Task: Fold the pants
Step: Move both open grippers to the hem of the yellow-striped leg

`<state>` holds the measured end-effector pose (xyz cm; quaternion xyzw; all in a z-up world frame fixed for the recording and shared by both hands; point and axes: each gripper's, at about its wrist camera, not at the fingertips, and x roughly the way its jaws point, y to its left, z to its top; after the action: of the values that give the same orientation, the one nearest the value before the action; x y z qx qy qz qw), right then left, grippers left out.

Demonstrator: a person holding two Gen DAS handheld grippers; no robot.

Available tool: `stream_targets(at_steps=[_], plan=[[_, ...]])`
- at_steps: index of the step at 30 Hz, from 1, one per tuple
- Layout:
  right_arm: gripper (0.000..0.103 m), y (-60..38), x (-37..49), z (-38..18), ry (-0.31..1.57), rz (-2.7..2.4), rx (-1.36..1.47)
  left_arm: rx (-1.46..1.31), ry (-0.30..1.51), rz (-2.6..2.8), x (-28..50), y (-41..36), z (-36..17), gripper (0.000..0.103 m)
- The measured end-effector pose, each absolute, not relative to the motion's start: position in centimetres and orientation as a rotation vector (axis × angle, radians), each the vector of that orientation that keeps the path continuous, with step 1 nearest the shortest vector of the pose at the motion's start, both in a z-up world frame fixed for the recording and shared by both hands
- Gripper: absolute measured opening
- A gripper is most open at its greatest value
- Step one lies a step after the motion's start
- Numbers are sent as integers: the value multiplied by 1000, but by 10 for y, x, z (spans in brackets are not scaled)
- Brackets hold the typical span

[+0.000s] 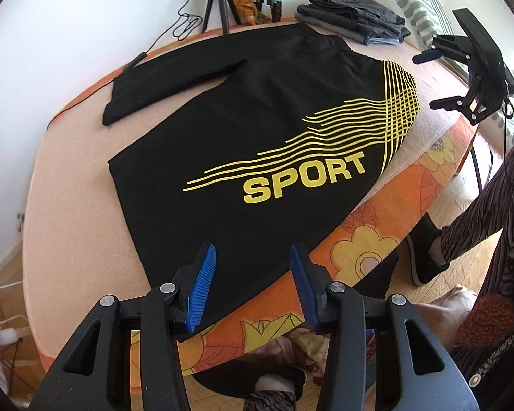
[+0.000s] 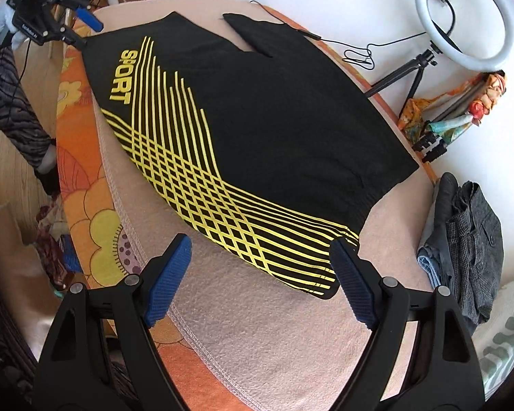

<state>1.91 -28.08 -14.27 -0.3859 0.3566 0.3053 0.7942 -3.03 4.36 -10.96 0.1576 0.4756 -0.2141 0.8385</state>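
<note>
1. The black pants [image 1: 257, 116] lie flat on a peach blanket [image 1: 68, 185] that covers the bed; an orange flowered sheet [image 1: 377, 239] shows along the near edge.
2. In the left wrist view their long axis runs from the waistband, at the upper right near the right gripper [image 1: 442, 80], down to the hem of the near leg, which sits just under the left gripper [image 1: 253, 284].
3. That near leg carries the yellow word "SPORT" [image 1: 305, 179] and yellow stripes fanning toward the waist corner.
4. The second leg splays away toward the far left side of the bed, its hem near a black cable [image 1: 144, 58].
5. The left gripper's blue fingers [image 1: 202, 287] stand partly open above the hem, with nothing pinched between them.
6. In the right wrist view the right gripper [image 2: 260, 281] has its fingers [image 2: 169, 281] spread wide on either side of the striped waist corner, holding nothing; whether a pad touches the cloth cannot be told.
7. A stack of folded grey clothes [image 1: 353, 17] rests beyond the waistband.
8. A ring light [image 2: 462, 17] on a tripod stands against the wall.
</note>
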Motion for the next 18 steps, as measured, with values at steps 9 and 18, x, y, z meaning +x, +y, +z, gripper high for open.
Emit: stream_targets(at_steps=[9, 18], plan=[[69, -270, 17, -165, 734, 655, -1029, 347, 1034, -506, -27, 42, -120, 44], [44, -263, 25, -178, 715, 606, -1120, 381, 1055, -533, -30, 41, -130, 50]])
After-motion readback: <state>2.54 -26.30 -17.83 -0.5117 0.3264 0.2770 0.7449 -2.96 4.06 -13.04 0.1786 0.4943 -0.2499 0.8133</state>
